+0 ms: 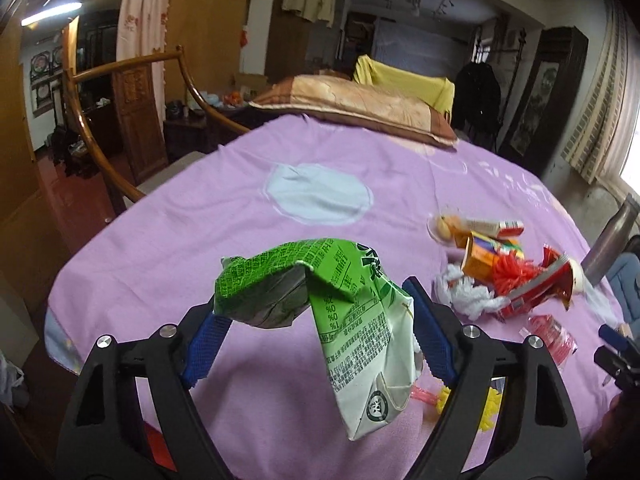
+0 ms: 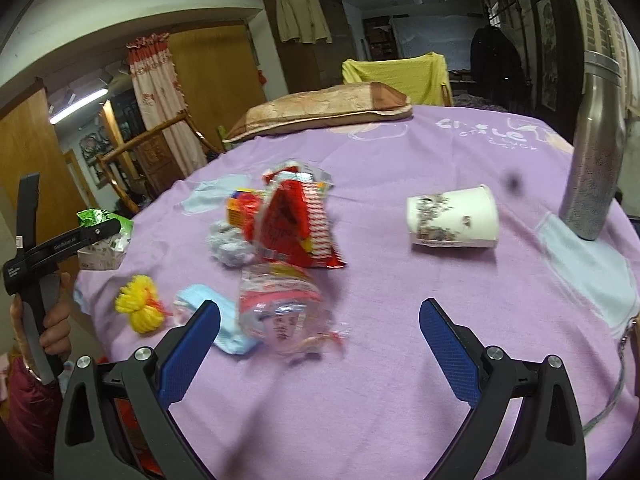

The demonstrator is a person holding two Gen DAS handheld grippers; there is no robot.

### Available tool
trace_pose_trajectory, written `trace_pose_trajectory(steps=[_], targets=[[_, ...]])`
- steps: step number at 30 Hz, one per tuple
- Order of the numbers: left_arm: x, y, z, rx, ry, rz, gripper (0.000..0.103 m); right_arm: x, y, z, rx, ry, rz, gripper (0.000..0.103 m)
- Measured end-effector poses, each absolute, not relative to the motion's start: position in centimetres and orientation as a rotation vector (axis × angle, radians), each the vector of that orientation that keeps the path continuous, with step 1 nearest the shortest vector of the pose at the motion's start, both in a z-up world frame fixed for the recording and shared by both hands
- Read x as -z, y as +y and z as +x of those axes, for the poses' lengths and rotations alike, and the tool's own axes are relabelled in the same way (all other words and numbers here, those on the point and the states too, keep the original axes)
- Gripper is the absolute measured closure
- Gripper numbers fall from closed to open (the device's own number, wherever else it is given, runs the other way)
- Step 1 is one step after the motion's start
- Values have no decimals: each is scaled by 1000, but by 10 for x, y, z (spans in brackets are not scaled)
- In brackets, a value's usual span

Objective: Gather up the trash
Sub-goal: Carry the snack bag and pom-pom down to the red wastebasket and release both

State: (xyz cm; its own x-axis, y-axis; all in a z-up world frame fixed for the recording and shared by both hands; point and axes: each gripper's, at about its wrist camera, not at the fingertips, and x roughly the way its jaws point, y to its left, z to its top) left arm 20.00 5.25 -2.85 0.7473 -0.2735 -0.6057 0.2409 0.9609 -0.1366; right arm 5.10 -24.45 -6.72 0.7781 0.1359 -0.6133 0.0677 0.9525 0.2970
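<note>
Right wrist: paper cup (image 2: 454, 216) beside flask (image 2: 596, 152)

On the bed (image 2: 400, 320), the paper cup (image 2: 454, 216) lies on its side, right of the wrapper pile (image 2: 296, 224). The metal bottle (image 2: 596, 152) stands right of the cup. The pillow (image 2: 320, 114) lies behind the pile, at the far edge.
</note>
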Motion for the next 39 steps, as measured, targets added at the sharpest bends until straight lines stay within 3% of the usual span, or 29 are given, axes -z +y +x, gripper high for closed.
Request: trace_pose_trajectory(steps=[7, 12, 19, 20, 23, 29, 32, 39], targets=[[22, 91, 172, 249, 634, -80, 22, 50, -194, 58, -173, 650, 241, 6], [27, 127, 154, 213, 631, -111, 22, 45, -134, 75, -322, 681, 166, 23], [40, 188, 136, 144, 637, -174, 22, 58, -77, 106, -347, 765, 71, 32], [43, 195, 134, 136, 640, -180, 22, 64, -74, 112, -338, 792, 63, 38], [55, 220, 128, 96, 663, -201, 22, 75, -70, 123, -328, 860, 75, 71], [99, 263, 115, 4, 758, -221, 20, 51, -68, 122, -310, 797, 113, 71], [122, 280, 110, -75, 823, -214, 8, 39, -49, 123, -338, 776, 96, 71], [136, 312, 91, -194, 841, -203, 7, 24, 23, 118, -482, 770, 13, 71]])
